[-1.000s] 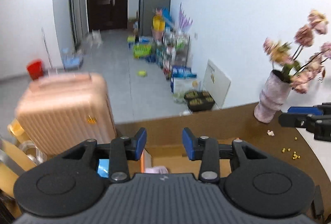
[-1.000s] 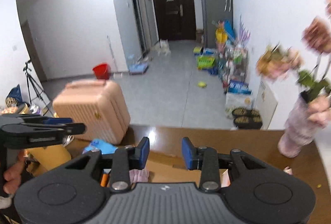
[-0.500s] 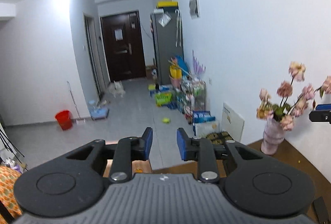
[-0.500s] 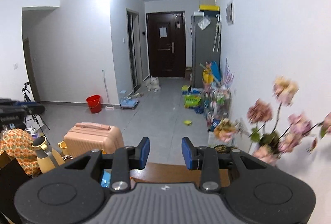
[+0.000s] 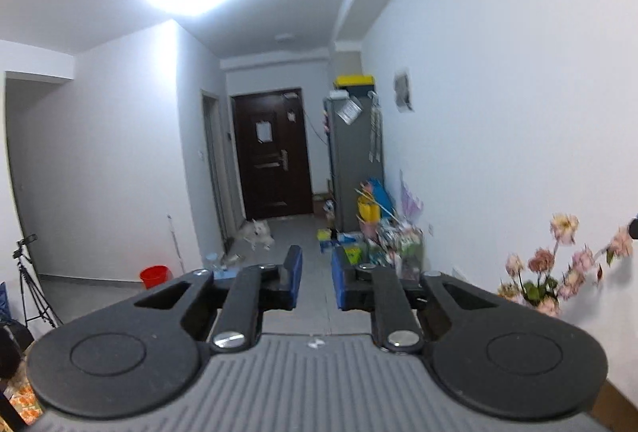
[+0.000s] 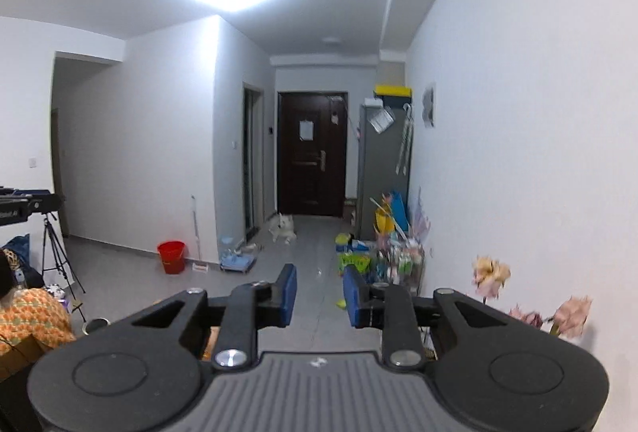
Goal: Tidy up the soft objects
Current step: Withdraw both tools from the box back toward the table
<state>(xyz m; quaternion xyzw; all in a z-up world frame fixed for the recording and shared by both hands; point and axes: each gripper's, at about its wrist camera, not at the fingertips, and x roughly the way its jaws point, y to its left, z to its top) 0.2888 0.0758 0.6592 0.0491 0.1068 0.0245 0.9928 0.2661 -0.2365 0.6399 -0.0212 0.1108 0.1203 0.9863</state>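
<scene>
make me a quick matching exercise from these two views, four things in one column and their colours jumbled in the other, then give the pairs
Things:
1. bucket
2. front door
3. box on top of the fridge
4. pads on the right gripper

Colours:
A. blue
B. yellow
C. red
D. dark brown

Pairs: 1-C, 2-D, 3-B, 4-A

The bucket stands on the floor by the left wall, and the door closes off the far end of the hallway.
</scene>
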